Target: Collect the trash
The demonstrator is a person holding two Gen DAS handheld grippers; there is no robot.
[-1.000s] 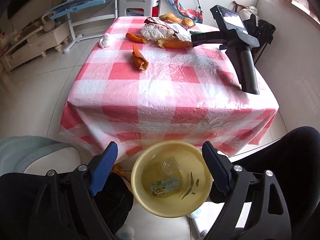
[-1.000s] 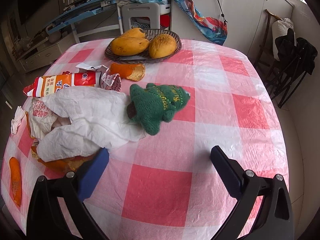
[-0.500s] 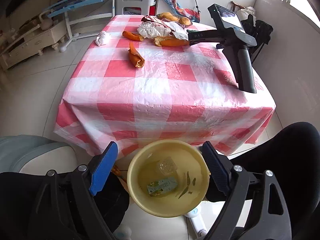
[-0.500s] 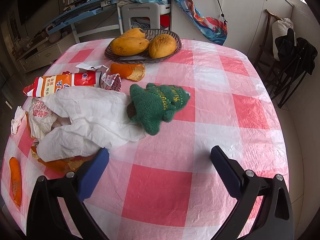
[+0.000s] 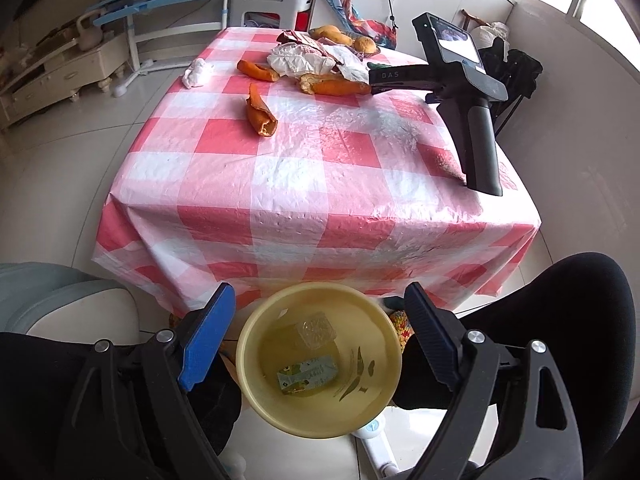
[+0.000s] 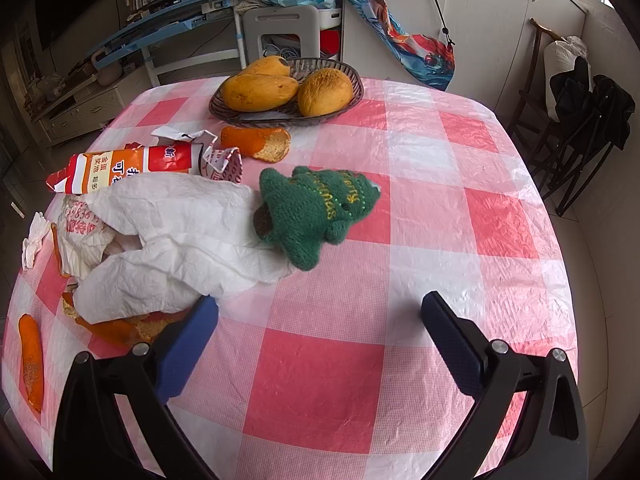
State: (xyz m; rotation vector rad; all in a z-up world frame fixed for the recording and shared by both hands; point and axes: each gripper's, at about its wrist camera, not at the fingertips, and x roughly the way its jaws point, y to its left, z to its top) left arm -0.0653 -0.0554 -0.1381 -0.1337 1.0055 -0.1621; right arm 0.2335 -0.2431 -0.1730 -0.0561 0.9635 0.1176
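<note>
Below the tabletop edge: yellow basin (image 5: 318, 356), wrappers inside
Left hand-held gripper (image 5: 318, 332): spread wide over the basin
Right hand-held gripper (image 6: 320, 332): spread, empty, above tabletop (image 6: 400, 264)
Trash: white paper (image 6: 168, 240) at 10 o'clock, orange peel (image 6: 132, 326) beneath

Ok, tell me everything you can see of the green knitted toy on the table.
The toy is a dark green knitted Christmas tree with yellow stitched lettering and a brown stub at its base. It lies flat on the checked tablecloth, tip towards the right, base end resting against the crumpled white paper. Neither gripper touches it.
</note>
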